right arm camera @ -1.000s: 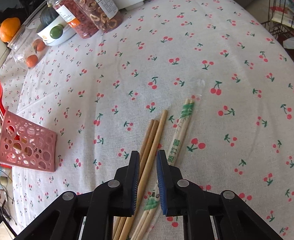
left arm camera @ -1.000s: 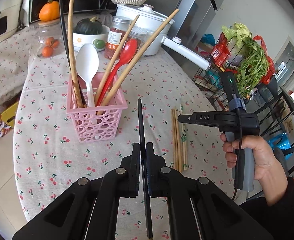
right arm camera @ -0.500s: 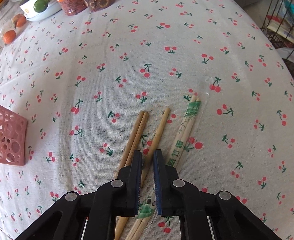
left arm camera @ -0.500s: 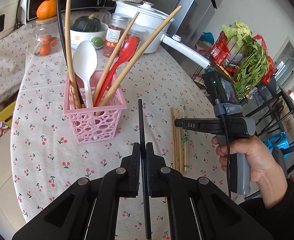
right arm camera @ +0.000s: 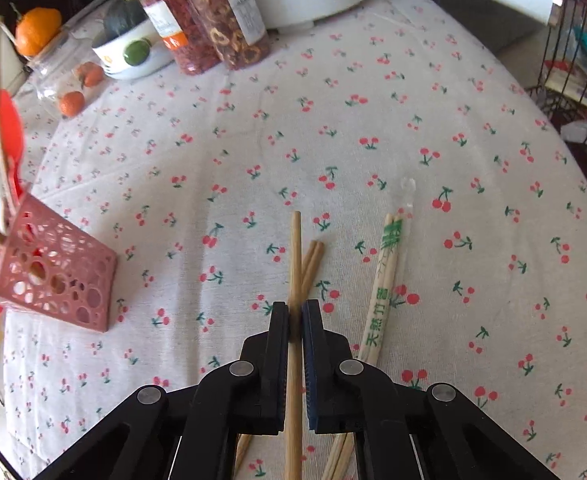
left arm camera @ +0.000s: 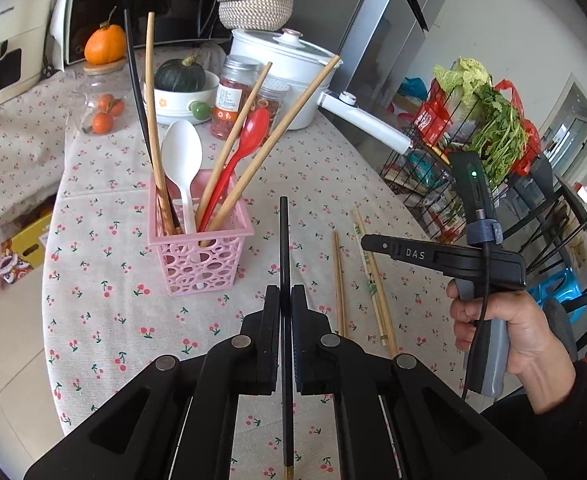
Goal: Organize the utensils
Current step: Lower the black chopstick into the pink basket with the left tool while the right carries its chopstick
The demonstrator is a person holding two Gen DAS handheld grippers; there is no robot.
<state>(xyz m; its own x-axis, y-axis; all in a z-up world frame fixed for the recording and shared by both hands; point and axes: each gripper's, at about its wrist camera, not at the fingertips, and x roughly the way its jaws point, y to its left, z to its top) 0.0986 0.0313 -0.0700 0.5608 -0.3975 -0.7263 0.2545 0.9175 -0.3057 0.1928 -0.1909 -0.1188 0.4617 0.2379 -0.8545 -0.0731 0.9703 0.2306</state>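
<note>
Chopsticks: black chopstick [left arm camera: 284, 280] clamped in left gripper [left arm camera: 286, 304]; wooden chopstick [right arm camera: 294, 264] clamped in right gripper [right arm camera: 294, 320].
Axis: both run along the fingers.
Basket: pink basket [left arm camera: 197, 256] stands toward the table's left edge, nearer the left gripper.
Remaining: pairs near the right edge.

Left wrist view looks down across the tabletop [left arm camera: 105, 280]; right wrist view sits nearer, steeper; both share the pink basket [left arm camera: 201, 258].
</note>
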